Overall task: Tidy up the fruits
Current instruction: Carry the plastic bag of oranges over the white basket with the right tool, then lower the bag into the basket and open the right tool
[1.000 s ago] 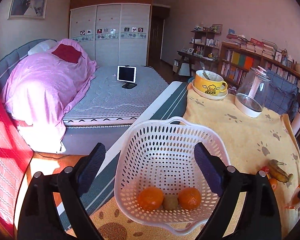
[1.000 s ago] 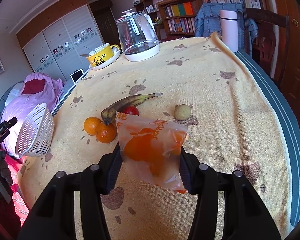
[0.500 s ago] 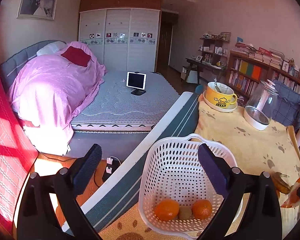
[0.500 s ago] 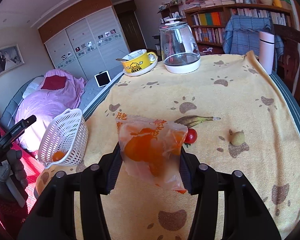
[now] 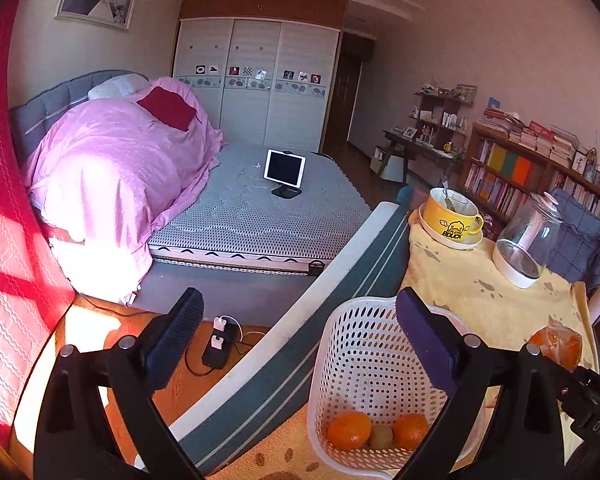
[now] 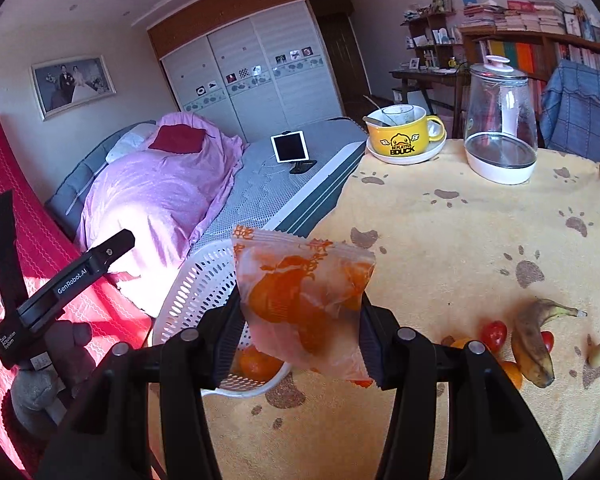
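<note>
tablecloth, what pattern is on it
Yellow tablecloth with brown paw prints, clearest in the right wrist view.

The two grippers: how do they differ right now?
The right gripper has its jaws shut on a clear bag of oranges; the left gripper has its jaws wide apart and holds nothing. The right one hangs over the yellow tablecloth beside the white basket; the left one sits off the table's edge, its right finger in front of the basket's rim. Both are black and two-fingered.
</note>
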